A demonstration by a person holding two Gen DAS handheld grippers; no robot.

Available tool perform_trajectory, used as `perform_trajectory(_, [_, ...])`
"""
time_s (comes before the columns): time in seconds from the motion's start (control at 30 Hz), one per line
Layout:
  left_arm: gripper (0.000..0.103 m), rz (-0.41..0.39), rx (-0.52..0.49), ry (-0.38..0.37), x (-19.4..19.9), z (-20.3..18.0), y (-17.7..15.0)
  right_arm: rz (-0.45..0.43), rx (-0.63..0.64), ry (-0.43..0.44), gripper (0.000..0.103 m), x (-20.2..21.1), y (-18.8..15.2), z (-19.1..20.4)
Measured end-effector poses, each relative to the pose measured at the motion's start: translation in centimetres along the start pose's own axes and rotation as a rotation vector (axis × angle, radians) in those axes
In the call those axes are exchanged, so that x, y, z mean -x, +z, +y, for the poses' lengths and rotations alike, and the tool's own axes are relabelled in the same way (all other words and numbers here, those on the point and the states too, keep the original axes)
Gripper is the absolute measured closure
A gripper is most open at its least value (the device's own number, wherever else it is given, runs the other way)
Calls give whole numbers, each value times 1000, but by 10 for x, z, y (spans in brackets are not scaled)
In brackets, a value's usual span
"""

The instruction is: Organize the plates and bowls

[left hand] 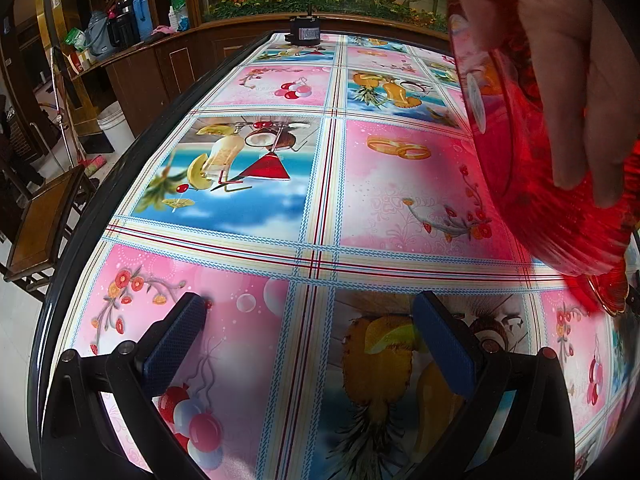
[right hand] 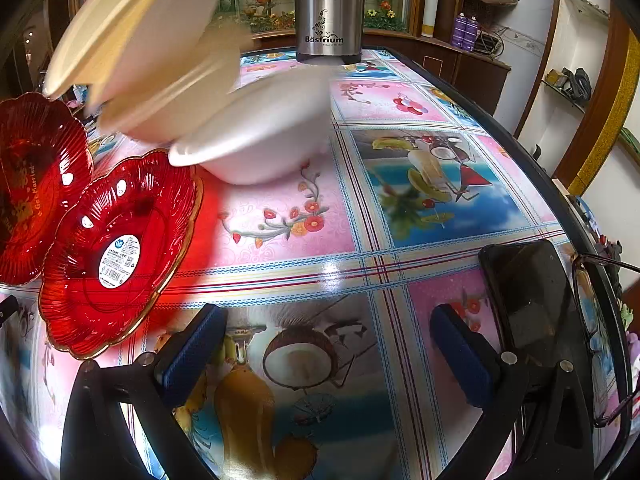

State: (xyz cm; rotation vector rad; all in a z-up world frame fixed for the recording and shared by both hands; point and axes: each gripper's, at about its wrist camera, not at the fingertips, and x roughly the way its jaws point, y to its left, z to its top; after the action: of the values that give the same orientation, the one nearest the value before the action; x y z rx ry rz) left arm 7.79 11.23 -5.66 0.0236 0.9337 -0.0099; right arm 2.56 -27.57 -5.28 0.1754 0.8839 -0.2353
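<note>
Red plates (right hand: 108, 256) sit beside the white bowl (right hand: 256, 140); both my grippers (left hand: 308, 344) (right hand: 328, 356) hang spread and empty, so next I pinch one plate's rim for stacking.

Desk cover (right hand: 340, 264): glossy printed plastic, smooth. Red plates (right hand: 116, 256): translucent ribbed plastic, shiny, gilt rim. White bowl (right hand: 260, 136): smooth, matt. Flask (right hand: 329, 8): brushed metal. Tool pads (right hand: 192, 356): blue, textured.

A glossy patterned tablecloth (right hand: 360, 256) of fruit and flower squares covers the desk; a brushed steel thermos flask (right hand: 329, 8) stands at its far edge; a black smartphone (right hand: 528, 300) lies beside thin-framed spectacles (right hand: 600, 320); a small black motor (left hand: 305, 34) sits far off.
</note>
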Motion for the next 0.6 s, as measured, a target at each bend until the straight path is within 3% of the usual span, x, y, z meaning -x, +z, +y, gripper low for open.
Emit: perform_trajectory(0.6, [0, -9, -4, 6, 0, 1, 0, 0, 0, -1, 0, 2, 0, 0])
